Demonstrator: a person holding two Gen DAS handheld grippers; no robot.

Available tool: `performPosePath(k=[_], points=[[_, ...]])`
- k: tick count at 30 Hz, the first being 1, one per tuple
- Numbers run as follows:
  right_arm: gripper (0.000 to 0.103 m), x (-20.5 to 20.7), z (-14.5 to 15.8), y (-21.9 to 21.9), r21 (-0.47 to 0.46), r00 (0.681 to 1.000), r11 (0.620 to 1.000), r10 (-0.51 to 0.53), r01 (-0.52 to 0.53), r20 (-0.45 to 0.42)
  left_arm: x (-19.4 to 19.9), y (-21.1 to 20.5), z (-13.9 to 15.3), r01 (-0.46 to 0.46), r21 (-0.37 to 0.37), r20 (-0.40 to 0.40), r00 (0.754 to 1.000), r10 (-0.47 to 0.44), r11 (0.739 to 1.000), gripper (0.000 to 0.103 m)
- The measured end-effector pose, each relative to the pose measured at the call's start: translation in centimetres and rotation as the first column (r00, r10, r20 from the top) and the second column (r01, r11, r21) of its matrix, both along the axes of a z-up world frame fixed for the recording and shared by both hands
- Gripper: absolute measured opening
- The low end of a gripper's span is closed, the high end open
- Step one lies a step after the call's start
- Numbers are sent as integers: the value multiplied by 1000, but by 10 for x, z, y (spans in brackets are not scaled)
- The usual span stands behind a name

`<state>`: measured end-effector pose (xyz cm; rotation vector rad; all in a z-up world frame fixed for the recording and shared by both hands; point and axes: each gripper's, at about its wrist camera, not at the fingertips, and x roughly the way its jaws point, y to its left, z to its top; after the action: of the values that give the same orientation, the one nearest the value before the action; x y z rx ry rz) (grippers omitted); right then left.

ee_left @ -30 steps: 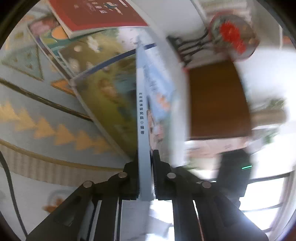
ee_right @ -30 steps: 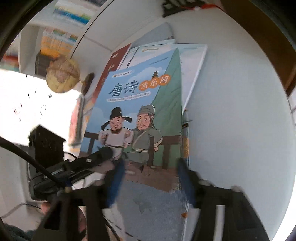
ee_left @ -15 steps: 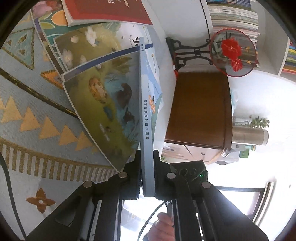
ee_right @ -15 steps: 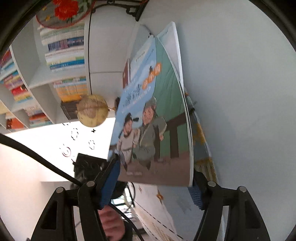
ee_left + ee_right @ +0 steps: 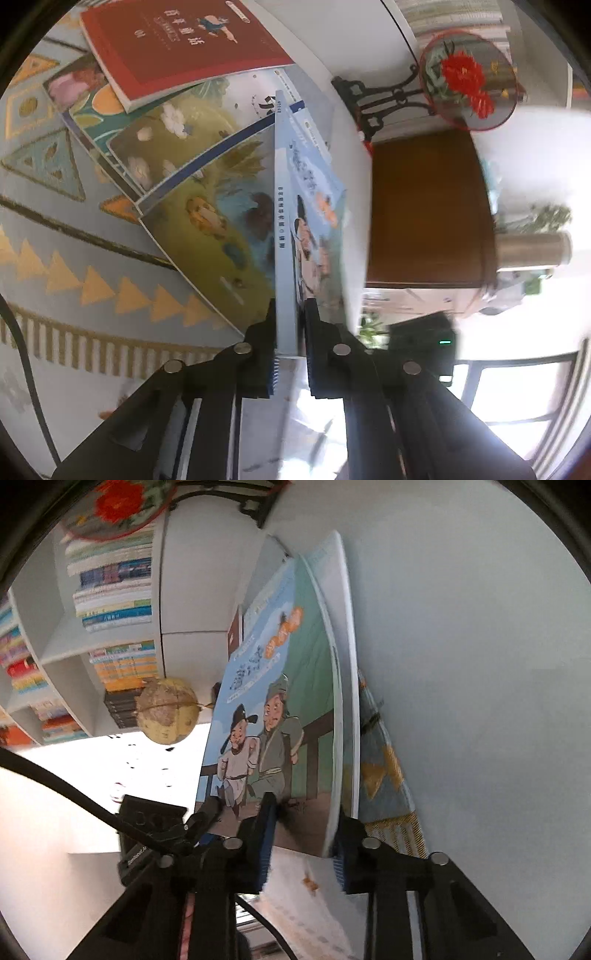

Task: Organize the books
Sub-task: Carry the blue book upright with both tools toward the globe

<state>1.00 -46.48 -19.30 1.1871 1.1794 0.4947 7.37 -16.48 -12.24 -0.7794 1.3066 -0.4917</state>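
Nearest, the left gripper (image 5: 290, 343) pinched the spine end of the blue picture book (image 5: 314, 218); the right gripper (image 5: 303, 834), its jaws just closing, clamped the book's lower edge. Both held it upright above the desk (image 5: 480, 664). Beyond lay the other books (image 5: 177, 48) on the patterned cloth (image 5: 55, 240). Squaring it well probably needed even pressure from both sides.

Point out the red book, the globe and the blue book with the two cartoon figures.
red book (image 5: 177, 40): left wrist view, middle of its red front cover.
globe (image 5: 168, 710): right wrist view, centre of the yellowed sphere.
blue book (image 5: 273, 716): right wrist view, front cover, on the taller cartoon figure.
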Motion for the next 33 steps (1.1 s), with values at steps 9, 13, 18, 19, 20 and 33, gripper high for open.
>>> performPosePath(k=[9, 13, 18, 19, 20, 33], points=[[12, -3, 49, 7, -224, 997, 975, 32, -14, 77, -4, 5, -16, 57, 61, 52, 997, -60, 997, 22], [13, -18, 58, 11, -312, 990, 947, 108, -75, 89, -31, -1, -13, 165, 94, 82, 982, -173, 982, 21], [13, -21, 35, 26, -411, 975, 895, 215, -174, 57, -38, 0, -31, 171, 161, 54, 982, -182, 972, 21], [13, -18, 31, 29, -428, 971, 884, 233, -187, 59, -36, 0, -33, 171, 172, 56, 981, -183, 970, 21], [13, -16, 28, 32, -446, 967, 873, 249, -198, 59, -34, 1, -35, 172, 187, 54, 981, -185, 967, 21], [17, -8, 50, 78, -826, 873, 530, 477, -191, 104, -13, -40, -12, 166, 499, 199, 933, -299, 851, 27]])
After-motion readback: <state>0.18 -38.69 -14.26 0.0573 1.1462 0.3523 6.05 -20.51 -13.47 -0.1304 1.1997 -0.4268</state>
